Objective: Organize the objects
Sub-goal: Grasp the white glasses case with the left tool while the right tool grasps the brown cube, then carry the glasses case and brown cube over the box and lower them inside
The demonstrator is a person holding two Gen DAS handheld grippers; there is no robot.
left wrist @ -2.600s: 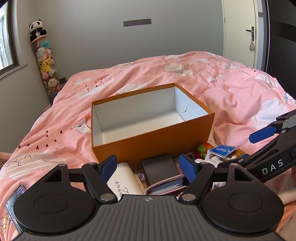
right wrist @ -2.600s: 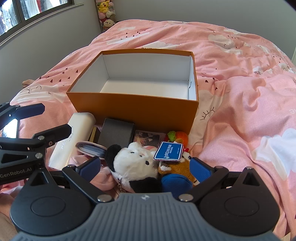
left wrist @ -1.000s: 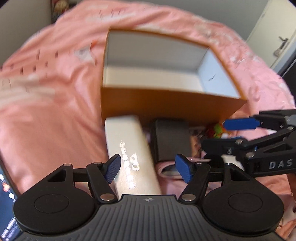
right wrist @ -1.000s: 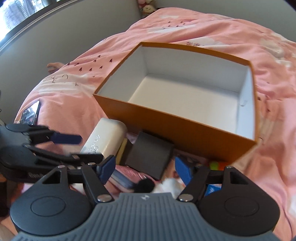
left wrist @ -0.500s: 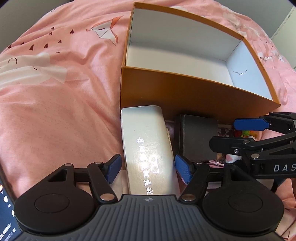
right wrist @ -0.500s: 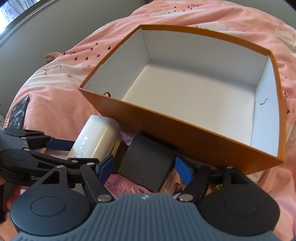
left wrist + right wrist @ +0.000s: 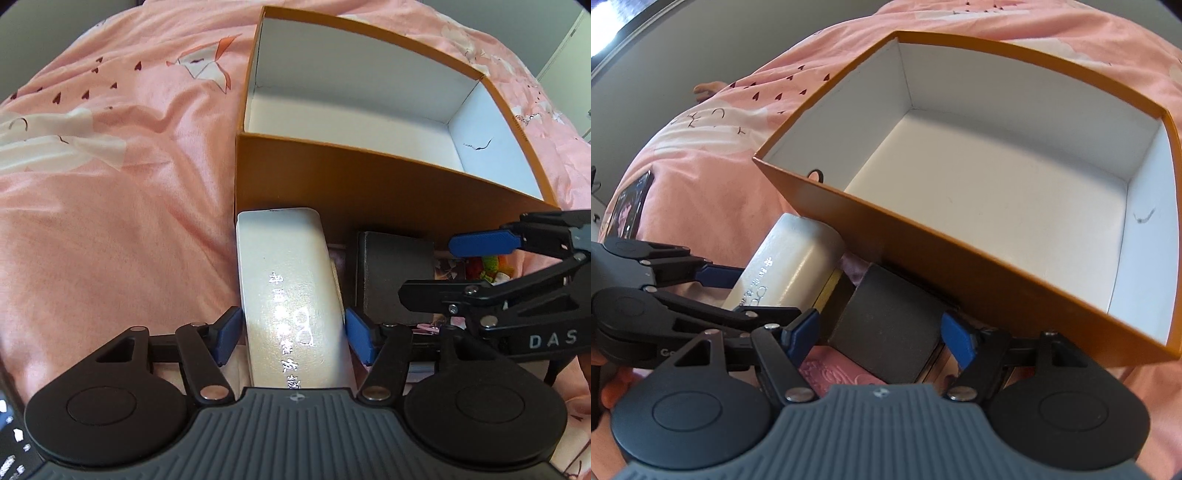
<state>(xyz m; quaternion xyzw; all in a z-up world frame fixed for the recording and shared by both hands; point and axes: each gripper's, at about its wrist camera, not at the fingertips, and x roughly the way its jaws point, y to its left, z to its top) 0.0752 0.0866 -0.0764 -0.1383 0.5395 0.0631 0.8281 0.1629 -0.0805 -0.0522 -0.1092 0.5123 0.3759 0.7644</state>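
Two tools reach low over a pink bed (image 7: 110, 177) toward things lying against an orange box (image 7: 369, 184).

The open cardboard box, white inside, sits on the quilt. The left tool (image 7: 291, 334) straddles a smooth white case (image 7: 291, 280), pads touching or nearly touching its sides; a firm grip cannot be told. The right tool (image 7: 881, 334) stands wide around a matte black box (image 7: 886, 325), whose near end is cut off.

L gripper (image 7: 291, 334) fingers straddle white glasses case (image 7: 291, 295), blue pads just beside its sides; contact unclear. Case lies w/ far end against orange box (image 7: 369, 188), open, white inside. Black box (image 7: 393, 275) just right of case. R gripper (image 7: 469, 269) over black box. Pink bedspread (image 7: 110, 203) underneath.
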